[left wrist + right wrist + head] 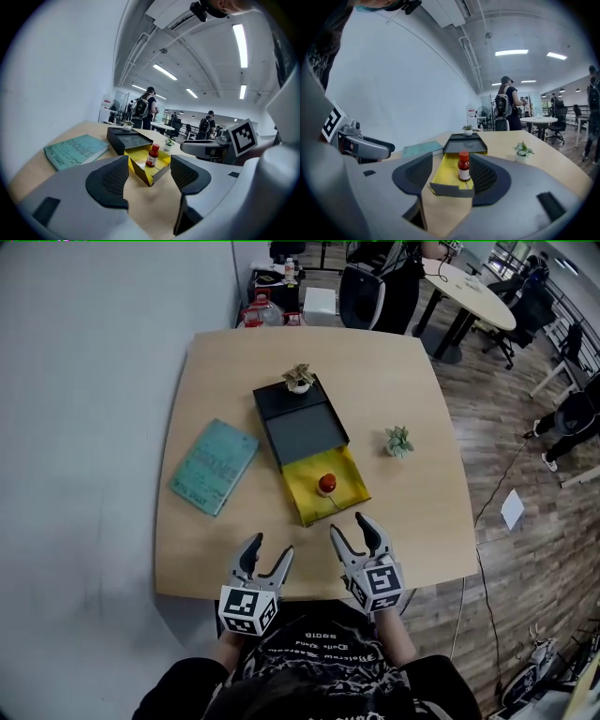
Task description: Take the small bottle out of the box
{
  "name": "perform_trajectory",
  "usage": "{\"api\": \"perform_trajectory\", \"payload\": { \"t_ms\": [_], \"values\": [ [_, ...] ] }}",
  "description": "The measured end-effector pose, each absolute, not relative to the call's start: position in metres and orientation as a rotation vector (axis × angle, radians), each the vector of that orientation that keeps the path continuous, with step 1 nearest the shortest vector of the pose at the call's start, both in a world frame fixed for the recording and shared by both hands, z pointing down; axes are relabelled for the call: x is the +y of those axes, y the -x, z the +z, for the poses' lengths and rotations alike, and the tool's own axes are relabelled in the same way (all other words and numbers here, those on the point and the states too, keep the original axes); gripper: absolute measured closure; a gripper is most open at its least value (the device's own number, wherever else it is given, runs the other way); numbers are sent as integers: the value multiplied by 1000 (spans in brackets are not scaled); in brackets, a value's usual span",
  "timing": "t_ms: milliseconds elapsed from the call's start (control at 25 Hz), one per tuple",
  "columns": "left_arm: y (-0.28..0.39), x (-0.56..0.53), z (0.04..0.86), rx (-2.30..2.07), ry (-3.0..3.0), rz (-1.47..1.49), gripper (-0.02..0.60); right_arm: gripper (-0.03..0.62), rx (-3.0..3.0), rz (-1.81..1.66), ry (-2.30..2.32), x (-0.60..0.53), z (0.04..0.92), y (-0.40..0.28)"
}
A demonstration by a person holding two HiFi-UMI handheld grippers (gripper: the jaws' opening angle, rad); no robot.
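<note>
A small brown bottle point(326, 484) with a red cap stands upright in the yellow tray of a slide-out box point(342, 491); the box's black sleeve point(298, 423) lies behind it. My left gripper point(266, 559) hovers open near the table's front edge, left of the box; in its own view the bottle point(152, 156) is ahead, beyond the jaws. My right gripper point(359, 533) is open just in front of the tray, with the bottle point(463, 166) straight ahead and the tray's front wall point(451, 188) between its fingertips. Nothing is held.
A teal book point(214, 466) lies left of the box. One small potted plant point(299, 379) sits on the sleeve's far end, another point(398, 442) stands right of the box. Chairs, tables and people fill the room behind the round-cornered wooden table point(412, 362).
</note>
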State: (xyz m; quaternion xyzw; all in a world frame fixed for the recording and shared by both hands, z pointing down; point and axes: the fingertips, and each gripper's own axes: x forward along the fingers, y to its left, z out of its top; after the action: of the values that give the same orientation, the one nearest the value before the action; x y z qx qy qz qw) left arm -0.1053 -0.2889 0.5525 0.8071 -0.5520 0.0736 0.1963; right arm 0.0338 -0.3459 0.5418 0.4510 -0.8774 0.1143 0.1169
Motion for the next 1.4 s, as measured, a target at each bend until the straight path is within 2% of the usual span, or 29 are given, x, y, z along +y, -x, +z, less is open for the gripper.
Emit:
{"api": "perform_trajectory", "payload": {
  "t_ms": [680,1200,1280,1400],
  "values": [
    [137,-272,561,-1733,-2097,247,293,341,-2495,347,-1161,-440,588,-6],
    [149,-255,558,-1815,-2016,289,293,342,-2432,388,-1132,-459,620,4],
    [154,-252,560,-1826,-1992,284,293,396,-2423,399,-1139,-460,622,5],
    [160,-250,562,-1843,-1967,279,293,422,-2406,373,-1144,-463,623,7]
  ]
}}
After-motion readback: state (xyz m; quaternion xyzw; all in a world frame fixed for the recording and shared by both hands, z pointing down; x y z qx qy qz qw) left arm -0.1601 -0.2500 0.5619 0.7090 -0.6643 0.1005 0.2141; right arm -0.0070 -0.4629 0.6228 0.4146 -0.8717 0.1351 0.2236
